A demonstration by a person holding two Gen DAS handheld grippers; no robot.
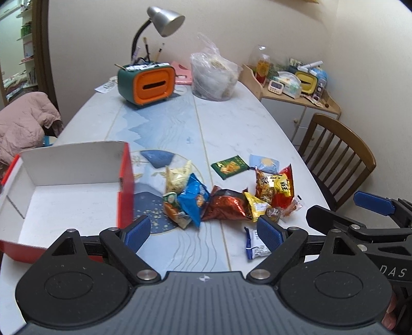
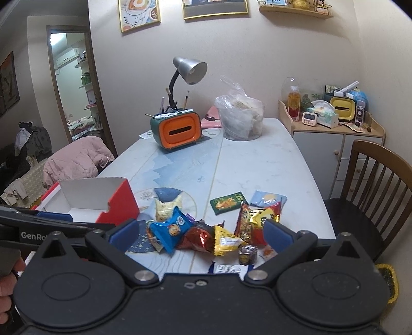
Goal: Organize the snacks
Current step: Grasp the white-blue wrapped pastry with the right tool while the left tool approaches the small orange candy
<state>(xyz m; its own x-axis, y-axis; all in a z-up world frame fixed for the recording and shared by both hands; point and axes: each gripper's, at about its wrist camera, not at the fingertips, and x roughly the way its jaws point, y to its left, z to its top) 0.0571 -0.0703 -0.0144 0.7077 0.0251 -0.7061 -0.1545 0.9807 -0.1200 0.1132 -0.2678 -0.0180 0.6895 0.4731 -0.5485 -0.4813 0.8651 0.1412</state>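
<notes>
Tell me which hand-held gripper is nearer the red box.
Left. The left hand-held gripper sits beside the red box, while the right hand-held gripper hovers over the snack pile, farther right.

Snack packets on table: about eleven, partly overlapping, exact count uncertain. Red open box: one. Orange tissue holder: one; yellow tissue holder: one. Desk lamp: one. Clear plastic bag: one. Wooden chair: one. Grippers: two.

Marbled white-blue table. On it: open red box at left, loose snack packets centre, orange tissue holder, lamp, clear plastic bag at far end.
</notes>
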